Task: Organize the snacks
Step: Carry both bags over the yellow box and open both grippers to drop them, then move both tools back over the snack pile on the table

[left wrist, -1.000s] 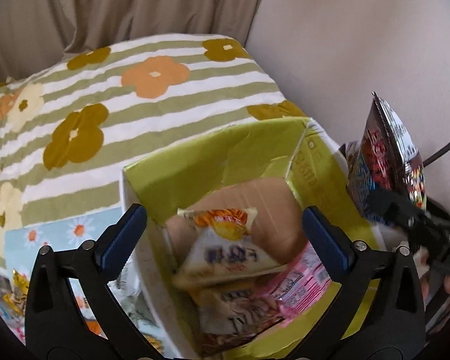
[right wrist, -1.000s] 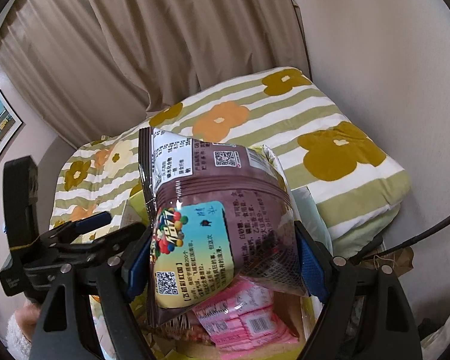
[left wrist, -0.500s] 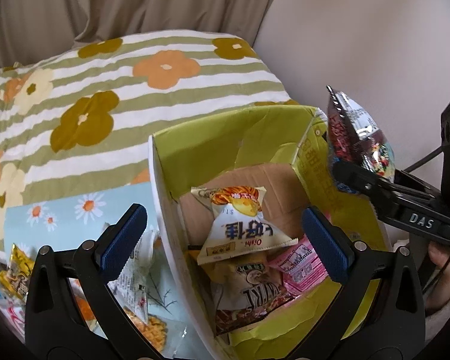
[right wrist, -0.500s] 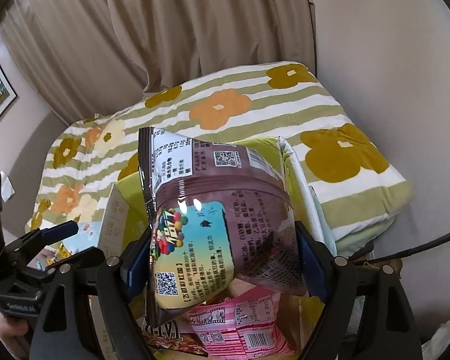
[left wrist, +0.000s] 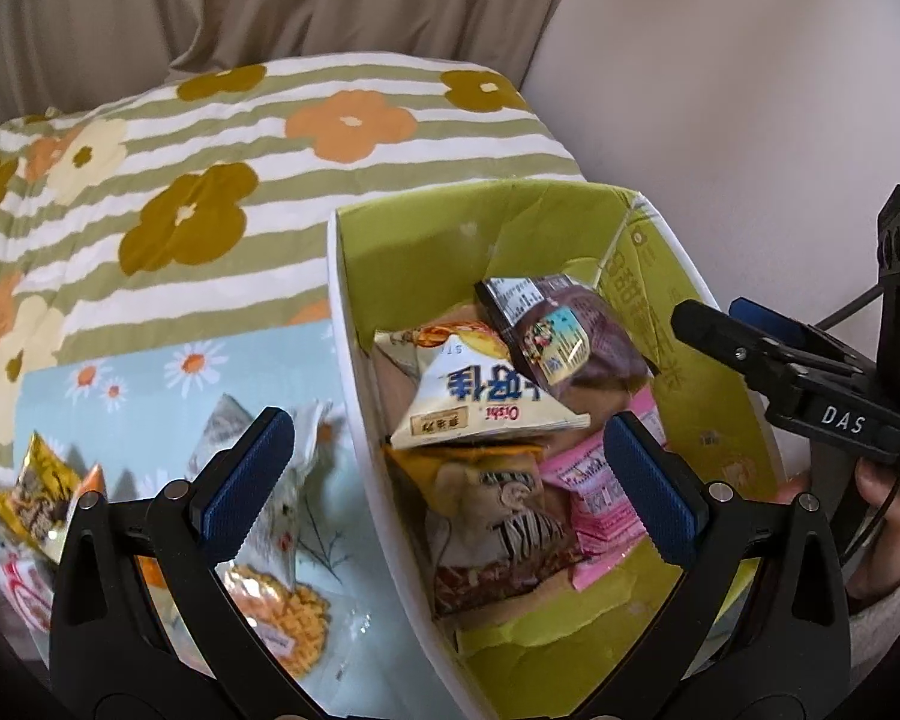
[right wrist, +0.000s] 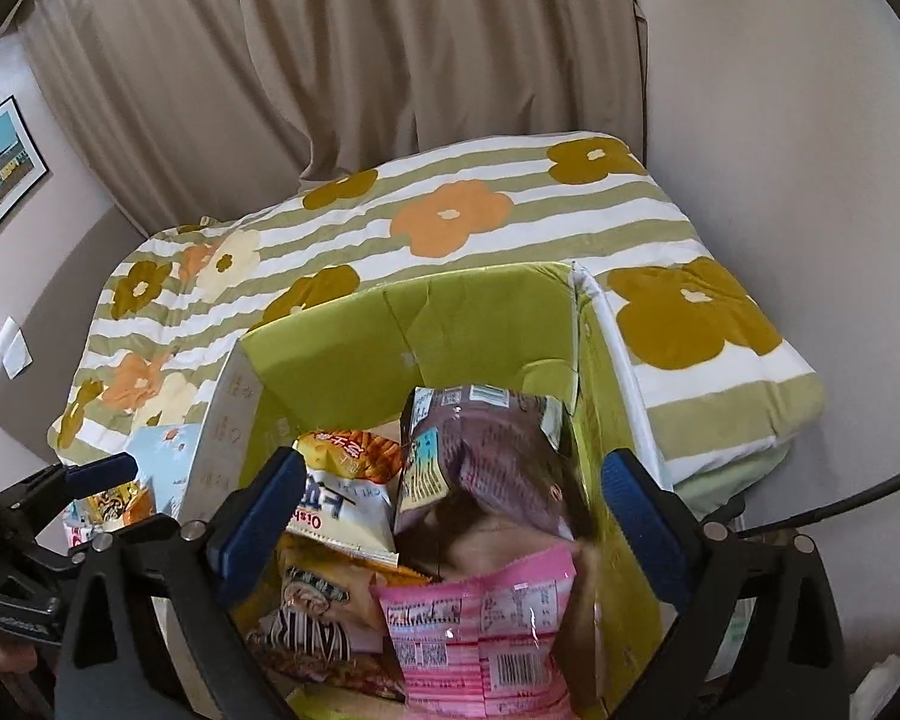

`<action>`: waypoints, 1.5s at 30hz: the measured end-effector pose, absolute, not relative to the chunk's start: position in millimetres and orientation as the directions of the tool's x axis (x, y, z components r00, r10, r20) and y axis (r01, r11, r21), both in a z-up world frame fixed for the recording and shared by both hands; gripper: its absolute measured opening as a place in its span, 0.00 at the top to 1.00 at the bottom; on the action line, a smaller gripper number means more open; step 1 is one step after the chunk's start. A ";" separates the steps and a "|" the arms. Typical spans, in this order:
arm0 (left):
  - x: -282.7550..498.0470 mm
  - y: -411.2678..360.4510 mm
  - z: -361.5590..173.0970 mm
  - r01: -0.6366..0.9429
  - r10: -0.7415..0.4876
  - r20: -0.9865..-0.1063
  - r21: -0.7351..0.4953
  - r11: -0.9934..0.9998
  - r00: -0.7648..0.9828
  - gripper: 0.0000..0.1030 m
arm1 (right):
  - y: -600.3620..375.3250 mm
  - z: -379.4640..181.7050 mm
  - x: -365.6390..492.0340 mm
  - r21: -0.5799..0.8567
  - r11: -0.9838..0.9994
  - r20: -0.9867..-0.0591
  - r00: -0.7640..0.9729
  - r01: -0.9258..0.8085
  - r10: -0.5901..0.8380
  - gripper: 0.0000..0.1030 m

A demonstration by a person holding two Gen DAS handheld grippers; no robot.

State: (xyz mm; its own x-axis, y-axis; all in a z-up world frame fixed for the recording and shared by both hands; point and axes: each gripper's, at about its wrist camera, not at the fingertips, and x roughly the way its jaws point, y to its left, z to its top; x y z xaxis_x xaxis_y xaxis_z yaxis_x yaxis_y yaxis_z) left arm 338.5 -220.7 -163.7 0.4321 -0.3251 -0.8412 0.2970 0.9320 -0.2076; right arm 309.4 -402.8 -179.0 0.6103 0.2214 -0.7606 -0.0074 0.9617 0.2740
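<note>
Four packets in box: the green-lined cardboard box holds a purple candy bag, a white triangular chip bag, a brown-and-tan snack bag and a pink wafer pack.
Purple candy bag: lies loose on top of the pile toward the box's far-right inner corner, tilted — its long axis runs from the far wall down toward the pink wafer pack, label side facing the white triangular chip bag.
Right gripper: spread wide, pinching nothing, hovering above the box with the purple candy bag below, between its blue pads.
Left gripper: spread as well and empty, straddling the box's white left wall.
Outside the box: a clear-wrapped orange snack and a yellow packet lie on a light blue flowered cloth, just left of the box.
Edges and room: the box sits on a green-striped flowered quilt; its right wall is near the quilt's right edge, and bare green floor shows at the box's near end.
</note>
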 end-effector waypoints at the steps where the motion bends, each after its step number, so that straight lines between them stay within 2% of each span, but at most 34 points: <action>1: 335.0 -220.5 -162.0 0.294 -0.325 -0.839 -0.209 0.933 0.436 0.01 | -403.5 -176.1 306.0 0.273 0.962 -0.760 0.611 -0.013 0.224 0.05; 12: 278.5 -207.0 -113.5 0.231 -0.291 -0.774 -0.191 0.954 0.563 0.01 | -394.9 -130.2 264.8 0.275 0.950 -0.700 0.647 -0.147 0.303 0.05; 25: 197.9 -115.5 -83.0 -0.013 -0.092 -0.734 -0.136 0.991 0.672 0.01 | -321.3 -96.0 240.6 0.294 0.857 -0.598 0.618 -0.424 0.511 0.04; 35: 170.8 -9.3 -95.8 -0.173 0.036 -0.759 -0.102 0.980 0.650 0.01 | -233.0 -103.8 244.1 0.256 0.786 -0.624 0.524 -0.563 0.579 0.04; 40: 176.2 52.9 -115.1 -0.190 0.040 -0.799 -0.094 0.977 0.600 0.01 | -187.9 -116.0 258.4 0.274 0.777 -0.654 0.483 -0.566 0.582 0.04; 45: 197.1 103.6 -141.1 -0.142 0.010 -0.846 -0.078 0.987 0.534 0.01 | -139.0 -139.9 271.8 0.286 0.779 -0.705 0.428 -0.558 0.566 0.04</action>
State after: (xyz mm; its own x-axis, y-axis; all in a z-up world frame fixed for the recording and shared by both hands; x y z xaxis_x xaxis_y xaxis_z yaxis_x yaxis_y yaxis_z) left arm 197.1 103.6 -141.1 0.5338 0.0105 -0.8455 -0.1425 0.9867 -0.0777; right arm 271.8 -139.0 -139.9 0.4281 0.5660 -0.7046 -0.5583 0.7787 0.2863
